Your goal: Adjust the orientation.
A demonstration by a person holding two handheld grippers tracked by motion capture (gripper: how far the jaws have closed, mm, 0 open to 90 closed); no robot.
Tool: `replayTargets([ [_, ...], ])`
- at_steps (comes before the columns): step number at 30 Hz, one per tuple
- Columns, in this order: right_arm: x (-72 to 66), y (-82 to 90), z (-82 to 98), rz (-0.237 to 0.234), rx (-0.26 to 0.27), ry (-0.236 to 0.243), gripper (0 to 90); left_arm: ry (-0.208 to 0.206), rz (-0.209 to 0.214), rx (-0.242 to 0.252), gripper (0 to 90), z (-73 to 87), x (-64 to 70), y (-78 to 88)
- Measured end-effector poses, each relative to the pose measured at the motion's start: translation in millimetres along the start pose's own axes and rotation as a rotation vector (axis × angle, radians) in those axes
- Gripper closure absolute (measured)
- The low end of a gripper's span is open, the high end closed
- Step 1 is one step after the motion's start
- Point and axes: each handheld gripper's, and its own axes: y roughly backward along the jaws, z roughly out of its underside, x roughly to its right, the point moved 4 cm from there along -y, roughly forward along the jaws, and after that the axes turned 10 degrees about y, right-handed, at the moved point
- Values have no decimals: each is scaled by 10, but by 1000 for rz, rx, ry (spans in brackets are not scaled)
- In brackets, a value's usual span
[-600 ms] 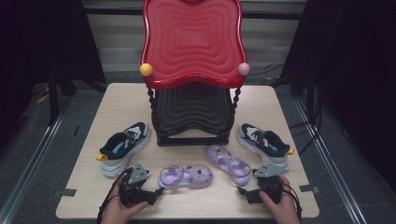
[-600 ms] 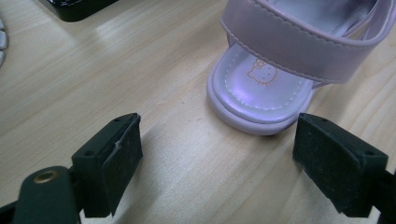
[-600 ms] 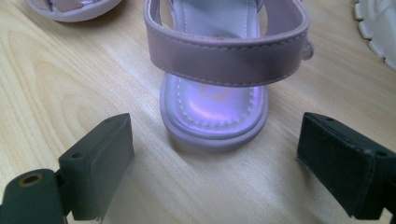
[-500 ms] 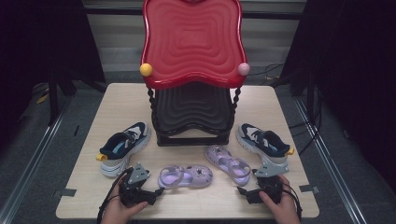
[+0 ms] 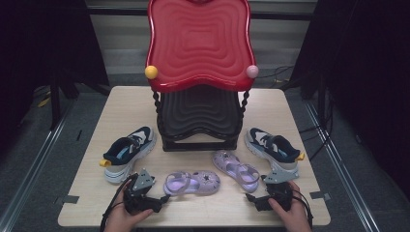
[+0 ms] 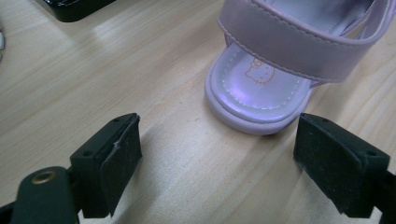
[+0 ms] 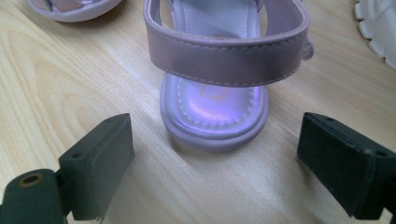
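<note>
Two lilac sandals lie on the wooden table (image 5: 116,111). The left sandal (image 5: 191,182) lies crosswise near the front, and its heel end (image 6: 261,95) sits just ahead of my left gripper (image 5: 162,199), whose jaws stand wide apart with bare wood between them (image 6: 217,163). The right sandal (image 5: 237,169) angles toward the front right. Its heel and back strap (image 7: 219,88) lie just beyond my right gripper (image 5: 251,197), open with nothing between its jaws (image 7: 215,168). A hand holds each gripper at the table's front edge.
A red wavy-topped stand with a black lower shelf (image 5: 199,116) rises at the table's middle back. A navy and white sneaker (image 5: 126,152) lies at the left, its mate (image 5: 273,145) at the right. Grey floor and metal rails flank the table.
</note>
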Motion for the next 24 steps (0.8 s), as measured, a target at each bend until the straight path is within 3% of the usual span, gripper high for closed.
replayTargets([
  [16,1,0,-1,-2,0,0,102,-11,23,-3,132,3,26,-7],
  [24,2,0,-1,-5,0,2,102,-20,39,-22,188,-21,40,12],
])
